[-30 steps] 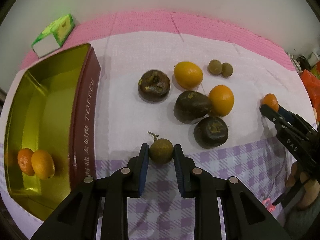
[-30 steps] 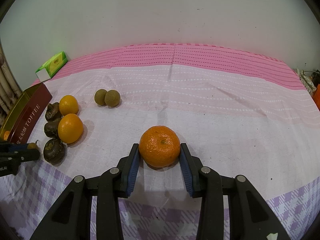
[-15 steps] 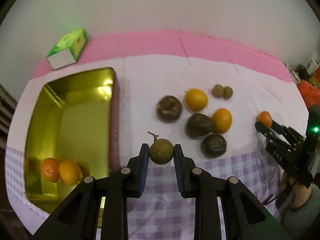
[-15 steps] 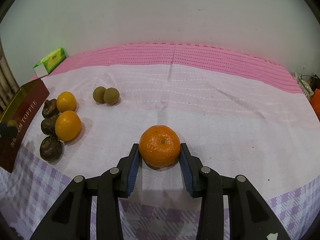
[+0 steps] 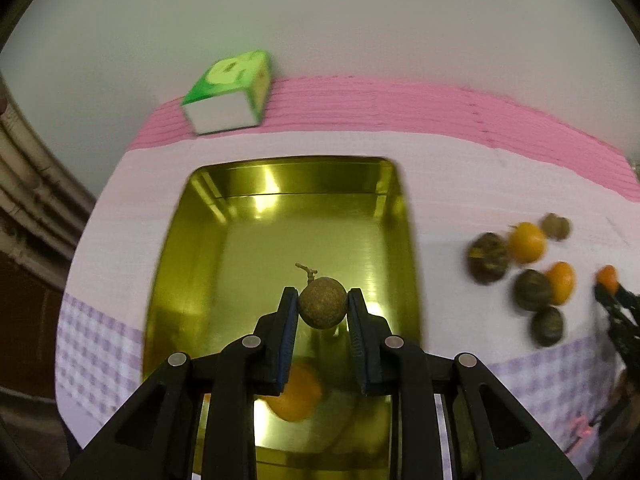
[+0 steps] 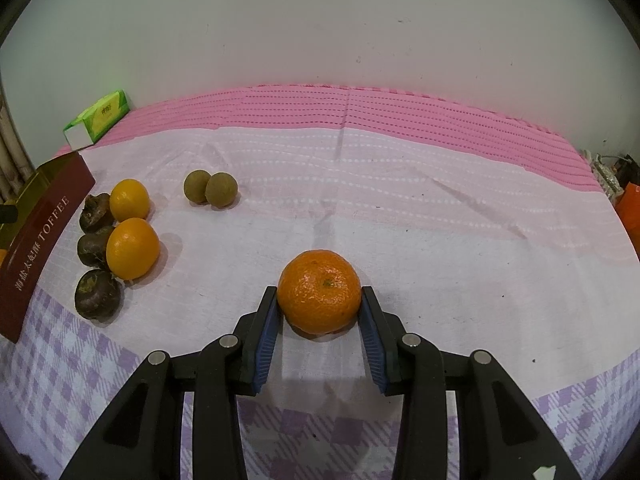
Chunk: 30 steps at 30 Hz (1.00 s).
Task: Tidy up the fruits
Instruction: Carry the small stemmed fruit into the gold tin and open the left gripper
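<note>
1. The left gripper (image 5: 323, 308) pinches a small brown round fruit (image 5: 322, 307), its stem pointing up, between blue pads and holds it above the open gold tin (image 5: 192, 240).
2. Below and behind the left gripper's fingers, at the near end of the tin, lies an orange fruit (image 5: 294, 396); motion blur and the fingers hide most of it, so it may be more than one.
3. The right gripper (image 6: 319, 308) clamps a mandarin (image 6: 319, 291) on both sides, the fruit resting on or just above the pale checked tablecloth (image 6: 440, 248).
4. To the left in the right wrist view, three dark wrinkled fruits (image 6: 97, 293) and two oranges (image 6: 132, 248) cluster just beside the tin's maroon outer wall, lettered "TOFFEE" (image 6: 44, 232).
5. A little farther back, two small brown fruits (image 6: 211, 187) sit touching each other, apart from that cluster.
6. Beyond the tin's far end, a green and white box (image 5: 228, 94) rests on the pink band of the cloth (image 6: 360, 112), near the grey wall (image 6: 320, 20).
</note>
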{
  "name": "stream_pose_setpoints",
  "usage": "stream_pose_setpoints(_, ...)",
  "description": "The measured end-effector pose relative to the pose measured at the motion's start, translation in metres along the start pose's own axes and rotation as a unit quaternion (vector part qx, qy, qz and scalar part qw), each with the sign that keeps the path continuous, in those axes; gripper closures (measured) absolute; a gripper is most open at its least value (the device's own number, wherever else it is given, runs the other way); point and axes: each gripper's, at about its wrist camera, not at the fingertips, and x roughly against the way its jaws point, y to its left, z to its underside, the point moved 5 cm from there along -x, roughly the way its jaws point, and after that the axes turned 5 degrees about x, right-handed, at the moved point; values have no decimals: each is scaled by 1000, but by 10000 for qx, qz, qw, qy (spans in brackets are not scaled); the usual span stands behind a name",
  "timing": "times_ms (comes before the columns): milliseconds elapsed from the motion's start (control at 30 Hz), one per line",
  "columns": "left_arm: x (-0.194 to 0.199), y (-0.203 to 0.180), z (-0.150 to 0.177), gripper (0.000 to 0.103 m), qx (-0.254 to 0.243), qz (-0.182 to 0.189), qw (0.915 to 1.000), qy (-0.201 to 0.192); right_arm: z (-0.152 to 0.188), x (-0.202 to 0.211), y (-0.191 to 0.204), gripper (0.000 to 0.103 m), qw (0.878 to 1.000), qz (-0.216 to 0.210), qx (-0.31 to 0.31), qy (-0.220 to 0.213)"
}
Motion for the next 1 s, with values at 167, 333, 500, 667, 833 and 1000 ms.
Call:
stream_pose_setpoints(167,-19,24,2,77,76,-178,9997,155,0,0,1,67,10000,28,15,3)
stream_pose_setpoints(333,-36,36,3,77,129,-228,9992,298,0,0,1,67,10000,30,16,3)
stream_pose_setpoints(500,-45,41,5,77,171,-257,9988,376,0,-1,1,67,10000,37,23,5)
stream_pose_setpoints(667,-53,44,7,77,188,-301,9983,472,0,-1,1,67,10000,41,25,7)
stream_pose_setpoints(833,-59,46,9,77,198,-286,9977,578,0,-1,1,67,10000,51,32,11)
stream_pose_setpoints(1000,-57,46,9,76,119,-303,9978,571,-1,-1,2,67,10000,61,40,12)
